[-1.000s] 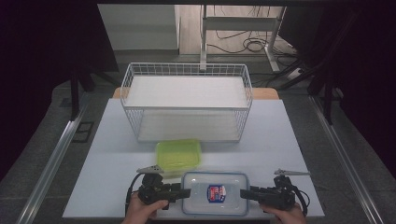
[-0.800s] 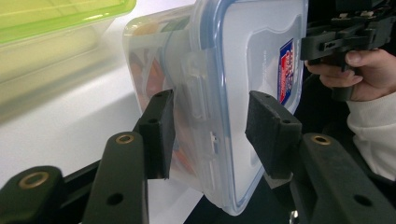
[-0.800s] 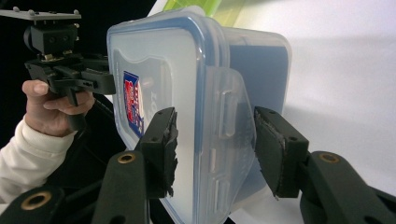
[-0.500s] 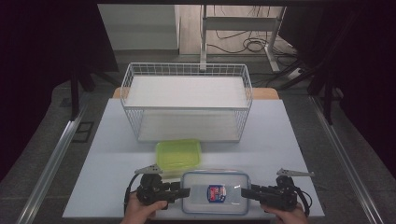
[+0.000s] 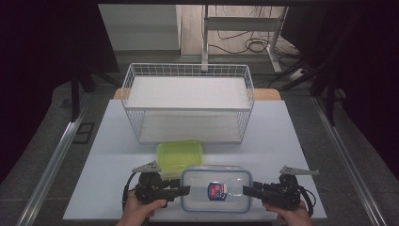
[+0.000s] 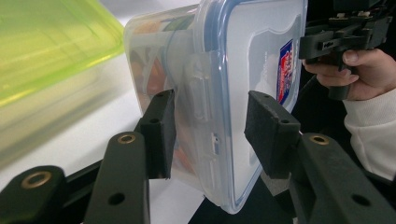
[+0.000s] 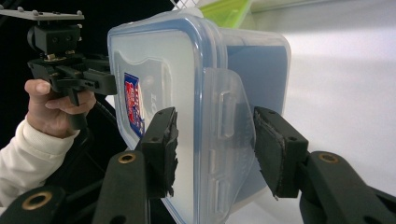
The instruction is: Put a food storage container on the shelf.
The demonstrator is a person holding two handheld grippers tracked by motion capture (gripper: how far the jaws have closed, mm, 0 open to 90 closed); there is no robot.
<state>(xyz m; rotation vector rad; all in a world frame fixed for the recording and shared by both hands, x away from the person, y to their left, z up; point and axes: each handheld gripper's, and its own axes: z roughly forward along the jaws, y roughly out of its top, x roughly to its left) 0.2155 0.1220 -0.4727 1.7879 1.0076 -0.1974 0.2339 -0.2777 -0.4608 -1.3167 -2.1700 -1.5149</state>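
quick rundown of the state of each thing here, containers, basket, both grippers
clear container: lid on, flat on the table near its front edge
side latch: folded down against the wall
green container: lid on, just behind the clear one
wire basket: upright, nothing in it
left gripper: open, jaws astride the container's left end
right gripper: open, jaws astride the right end

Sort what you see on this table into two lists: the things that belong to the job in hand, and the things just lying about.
In the job:
clear lidded container, at the table's near edge
left gripper, jaws open astride its left end clip
right gripper, jaws open astride its right end clip

Lying about:
green container, just behind it
white wire basket, farther back
white table
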